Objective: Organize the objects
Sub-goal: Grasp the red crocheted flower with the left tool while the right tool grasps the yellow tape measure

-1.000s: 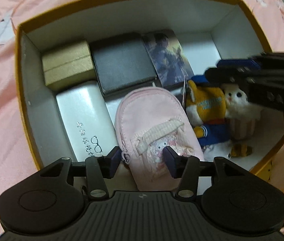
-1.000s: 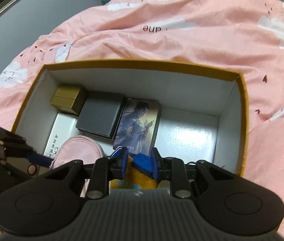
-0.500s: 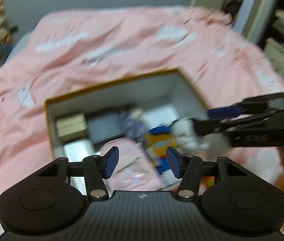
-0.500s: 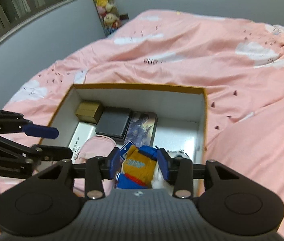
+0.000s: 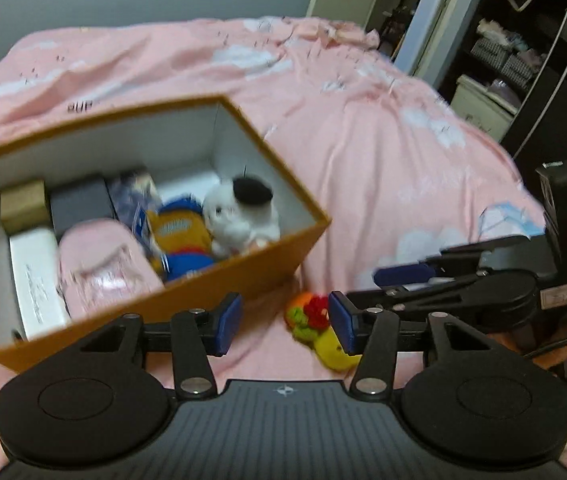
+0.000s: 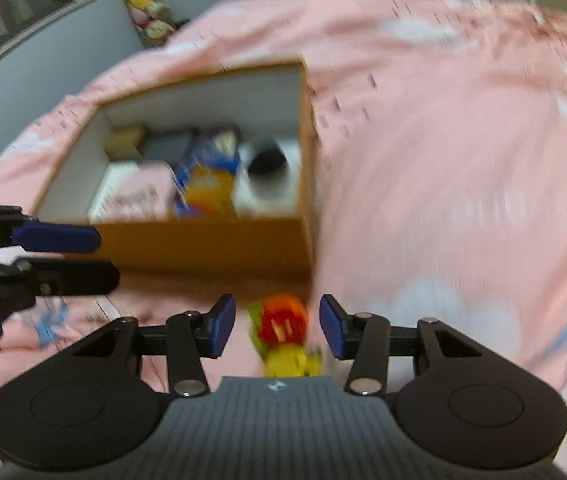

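The left gripper [image 5: 283, 322] hangs over the pink bedspread [image 5: 383, 152] with its blue pads apart — nothing between them. Just beyond lies a small red, green and yellow toy [image 5: 319, 330], outside the orange box [image 5: 243, 276]. Inside the box: a white plush [image 5: 243, 216], an orange-and-blue plush [image 5: 181, 236], a pink pouch [image 5: 103, 264], a white case [image 5: 37, 276]. The right gripper [image 5: 407, 280] reaches in from the right.

One box [image 5: 243, 280]; three plush toys [image 5: 239, 216]; two cases [image 5: 35, 280].
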The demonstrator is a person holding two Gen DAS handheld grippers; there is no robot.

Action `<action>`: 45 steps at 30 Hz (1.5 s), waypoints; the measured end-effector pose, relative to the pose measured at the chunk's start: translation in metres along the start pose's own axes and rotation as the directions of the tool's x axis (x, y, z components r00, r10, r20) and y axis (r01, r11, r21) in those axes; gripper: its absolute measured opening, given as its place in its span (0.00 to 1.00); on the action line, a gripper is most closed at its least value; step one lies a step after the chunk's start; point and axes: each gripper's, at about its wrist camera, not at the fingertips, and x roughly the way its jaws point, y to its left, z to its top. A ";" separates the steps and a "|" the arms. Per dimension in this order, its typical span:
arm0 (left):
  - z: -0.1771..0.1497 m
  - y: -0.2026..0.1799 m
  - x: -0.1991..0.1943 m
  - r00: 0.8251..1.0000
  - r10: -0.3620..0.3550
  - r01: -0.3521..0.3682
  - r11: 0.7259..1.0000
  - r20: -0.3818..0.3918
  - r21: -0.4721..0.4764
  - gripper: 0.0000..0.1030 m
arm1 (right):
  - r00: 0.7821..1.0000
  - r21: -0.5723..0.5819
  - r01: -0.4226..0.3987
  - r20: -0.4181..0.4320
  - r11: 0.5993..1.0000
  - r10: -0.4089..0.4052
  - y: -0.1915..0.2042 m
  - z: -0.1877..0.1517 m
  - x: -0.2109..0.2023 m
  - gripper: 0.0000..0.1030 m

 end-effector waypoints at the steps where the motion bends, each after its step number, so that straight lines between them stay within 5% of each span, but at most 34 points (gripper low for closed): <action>1: -0.003 -0.001 0.005 1.000 0.010 -0.010 1.000 -0.003 0.005 0.57 | 1.000 0.021 -0.003 -0.017 1.000 0.003 -0.004 -0.006 0.004 0.46; 8: -0.021 -0.013 0.022 0.999 0.027 -0.026 0.999 -0.020 0.027 0.57 | 0.997 0.072 0.030 -0.075 0.997 -0.024 -0.018 -0.030 0.026 0.39; 15: -0.024 -0.017 0.033 0.997 0.060 -0.058 0.997 -0.039 0.045 0.57 | 0.989 0.125 -0.029 -0.138 0.992 0.047 -0.029 -0.038 0.052 0.32; 22: -0.023 -0.021 0.043 0.996 0.059 -0.054 0.995 -0.065 0.080 0.57 | 0.995 0.092 -0.028 -0.094 0.995 0.037 -0.020 -0.037 0.032 0.24; 27: -0.016 -0.033 0.059 0.997 0.057 -0.047 0.986 -0.059 0.157 0.57 | 0.998 0.051 0.059 -0.006 0.997 -0.059 -0.024 -0.026 0.007 0.24; 36: -0.022 -0.065 0.103 0.991 0.106 -0.066 0.910 -0.077 0.409 0.57 | 0.999 0.126 0.031 -0.025 0.992 -0.028 -0.053 -0.020 0.025 0.24; 45: -0.028 -0.075 0.132 0.989 0.125 -0.073 0.881 -0.081 0.467 0.59 | 0.999 0.186 -0.015 -0.045 0.982 0.024 -0.063 -0.019 0.038 0.24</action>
